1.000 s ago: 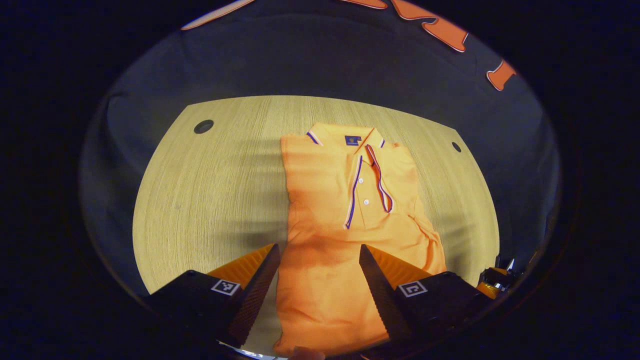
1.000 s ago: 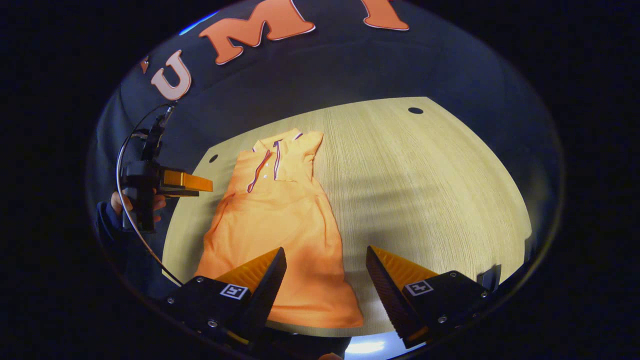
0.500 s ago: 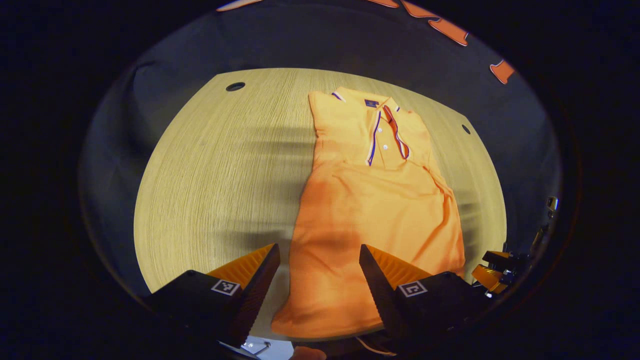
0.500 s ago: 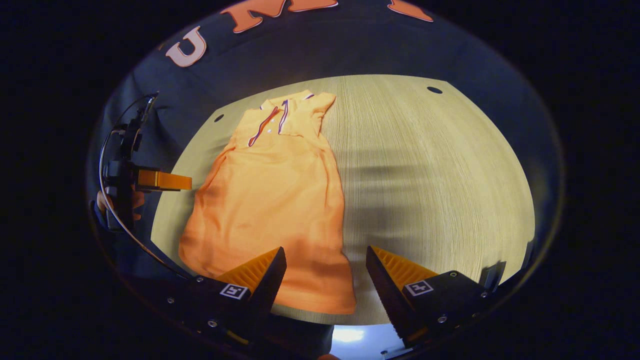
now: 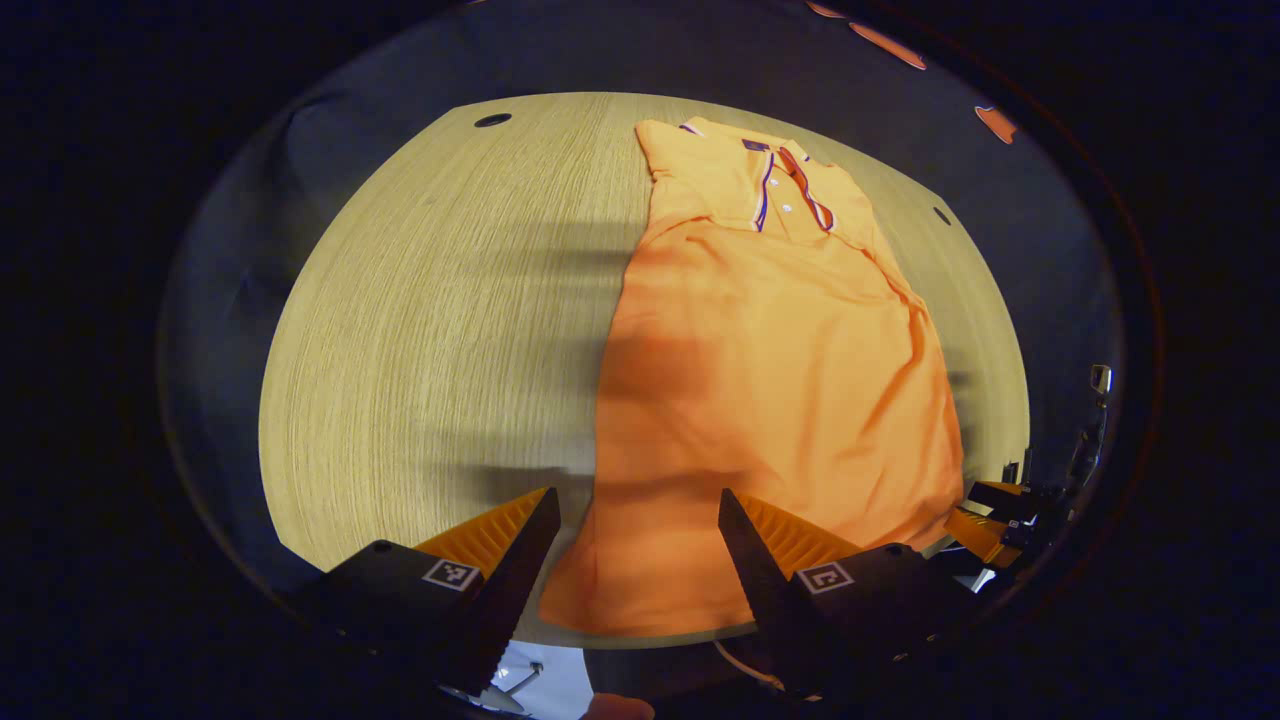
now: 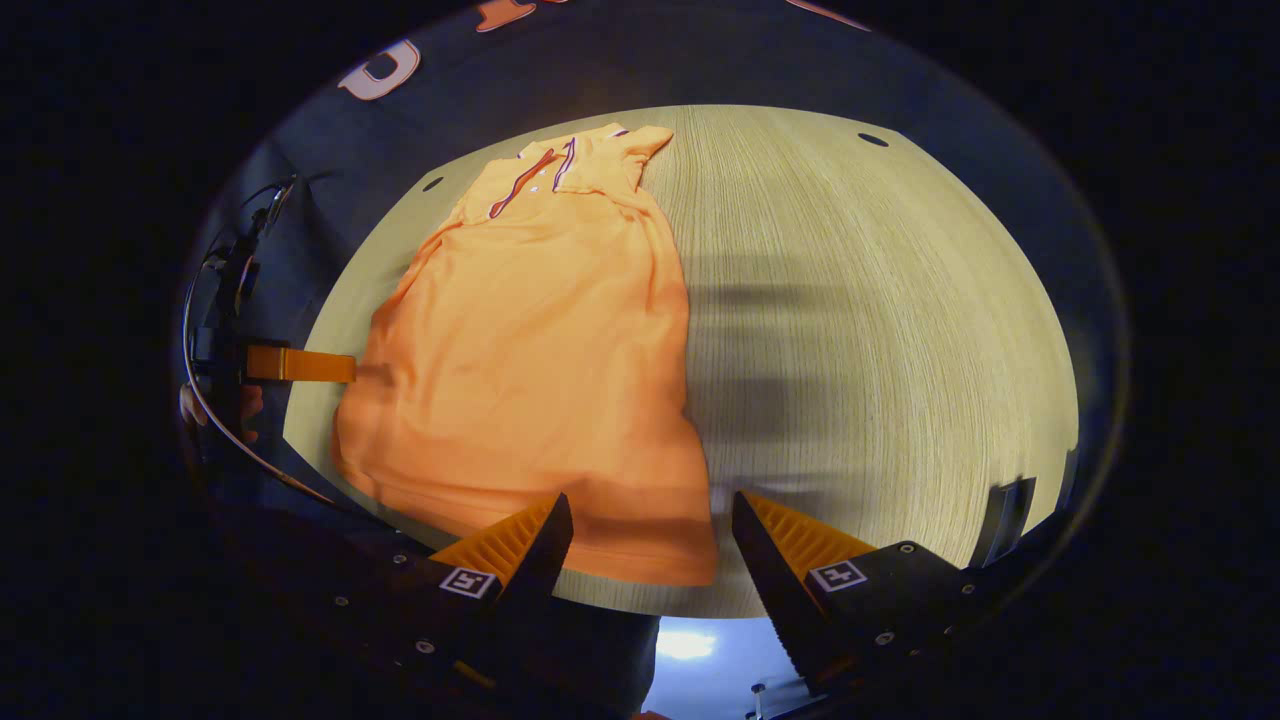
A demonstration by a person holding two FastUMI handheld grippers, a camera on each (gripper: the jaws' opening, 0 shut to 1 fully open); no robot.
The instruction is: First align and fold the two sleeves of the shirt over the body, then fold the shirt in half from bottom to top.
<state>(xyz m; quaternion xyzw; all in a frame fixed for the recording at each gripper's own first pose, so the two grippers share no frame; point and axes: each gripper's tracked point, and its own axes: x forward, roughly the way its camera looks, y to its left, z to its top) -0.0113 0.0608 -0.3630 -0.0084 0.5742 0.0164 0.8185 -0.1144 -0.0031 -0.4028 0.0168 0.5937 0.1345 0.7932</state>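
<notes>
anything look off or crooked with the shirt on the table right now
Nothing is damaged. The orange shirt lies flat on the wooden table with its sleeves folded in, but it flares wider toward the hem, and the hem sits right at the table's near edge.

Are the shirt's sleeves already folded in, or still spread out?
Folded in. The shirt lies as a narrow strip on the table, no sleeve sticking out either side; bottom hem still unfolded.

The polo shirt [image 5: 780,370] is soft, matt knit cloth. The table [image 5: 430,330] is pale wood with fine grain. Ribbed fingers [image 6: 500,545] look plastic.
</notes>
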